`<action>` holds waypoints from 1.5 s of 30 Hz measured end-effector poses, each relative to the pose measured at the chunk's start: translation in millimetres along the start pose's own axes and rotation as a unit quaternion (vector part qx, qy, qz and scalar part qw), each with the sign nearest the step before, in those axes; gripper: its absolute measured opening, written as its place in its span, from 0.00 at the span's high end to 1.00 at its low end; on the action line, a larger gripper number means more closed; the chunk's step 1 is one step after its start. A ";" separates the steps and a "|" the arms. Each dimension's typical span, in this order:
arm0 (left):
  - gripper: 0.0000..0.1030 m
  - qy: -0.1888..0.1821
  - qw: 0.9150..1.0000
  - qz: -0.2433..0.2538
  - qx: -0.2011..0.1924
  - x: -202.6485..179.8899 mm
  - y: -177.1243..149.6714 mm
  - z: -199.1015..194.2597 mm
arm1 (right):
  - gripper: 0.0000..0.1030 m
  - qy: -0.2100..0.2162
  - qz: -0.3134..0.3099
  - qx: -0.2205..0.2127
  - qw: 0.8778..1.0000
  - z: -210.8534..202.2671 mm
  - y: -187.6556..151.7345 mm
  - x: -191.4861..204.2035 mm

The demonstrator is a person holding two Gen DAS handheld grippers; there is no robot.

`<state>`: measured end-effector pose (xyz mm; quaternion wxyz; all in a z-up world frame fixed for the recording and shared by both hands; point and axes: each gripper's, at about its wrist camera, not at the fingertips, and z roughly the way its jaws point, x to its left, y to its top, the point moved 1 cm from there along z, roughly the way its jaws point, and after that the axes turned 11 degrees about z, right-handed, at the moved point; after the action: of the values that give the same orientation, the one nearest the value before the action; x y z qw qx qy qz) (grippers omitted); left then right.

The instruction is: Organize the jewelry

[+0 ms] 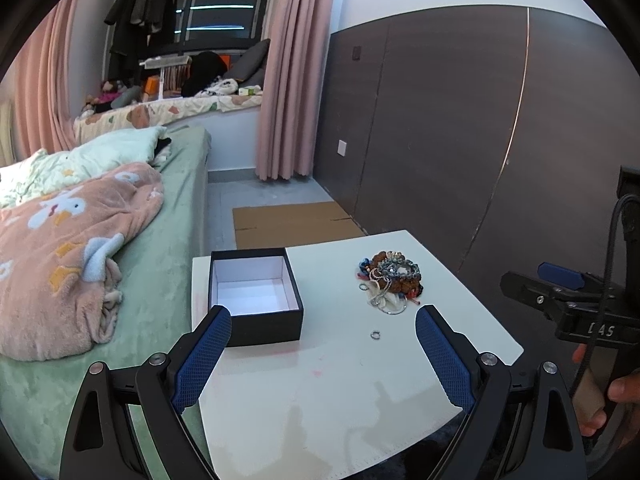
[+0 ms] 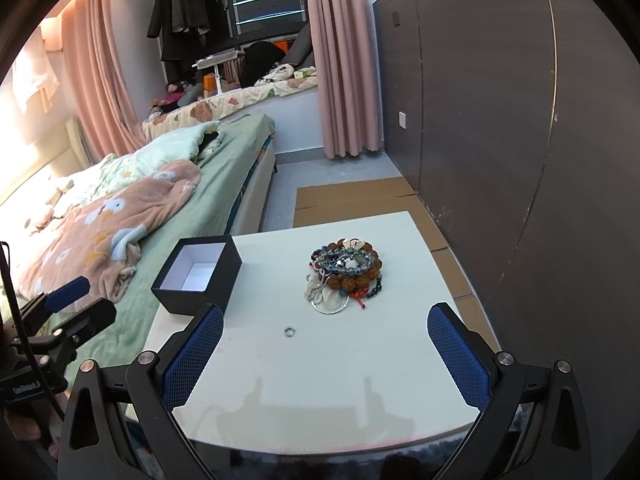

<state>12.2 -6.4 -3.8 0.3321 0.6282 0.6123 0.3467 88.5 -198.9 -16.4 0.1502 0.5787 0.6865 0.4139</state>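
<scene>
A black box (image 1: 256,300) (image 2: 200,276) with a white, empty inside stands open at the left of the white table (image 1: 320,392) (image 2: 320,376). A tangled heap of bead bracelets and chains (image 1: 390,278) (image 2: 346,270) lies at the table's far right. One small silver ring (image 1: 375,335) (image 2: 289,331) lies apart, in front of the heap. My left gripper (image 1: 323,320) is open above the table's near part, its left finger beside the box. My right gripper (image 2: 326,318) is open too, with the ring ahead between its fingers. Both hold nothing.
A bed (image 1: 152,248) (image 2: 224,152) with a pink blanket (image 1: 72,248) presses against the table's left side. Dark wall panels (image 1: 460,120) (image 2: 500,120) run along the right. Flat cardboard (image 1: 292,220) (image 2: 360,200) covers the floor behind the table. A hand (image 1: 616,396) holds the right gripper.
</scene>
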 end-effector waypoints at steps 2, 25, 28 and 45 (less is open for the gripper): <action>0.09 -0.001 1.000 -0.002 -0.003 0.0 1.1 -0.9 | 0.00 0.000 -0.003 -0.005 1.000 -2.7 0.7 1.5; 0.09 -0.006 1.000 0.000 -0.005 -4.5 0.3 2.5 | 0.00 -0.006 0.006 -0.003 1.000 -5.8 2.6 -5.0; 0.09 -0.006 1.000 -0.002 -0.004 -4.4 0.6 2.4 | 0.00 -0.006 0.006 -0.003 1.000 -5.5 2.8 -5.3; 0.09 -0.010 1.000 -0.002 -0.003 -5.4 -0.1 3.9 | 0.00 -0.034 0.001 -0.012 0.999 -1.7 2.8 -10.5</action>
<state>15.4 -11.8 -6.1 0.3412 0.6295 0.6089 0.3415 92.2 -209.2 -16.2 0.1798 0.5915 0.6751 0.4026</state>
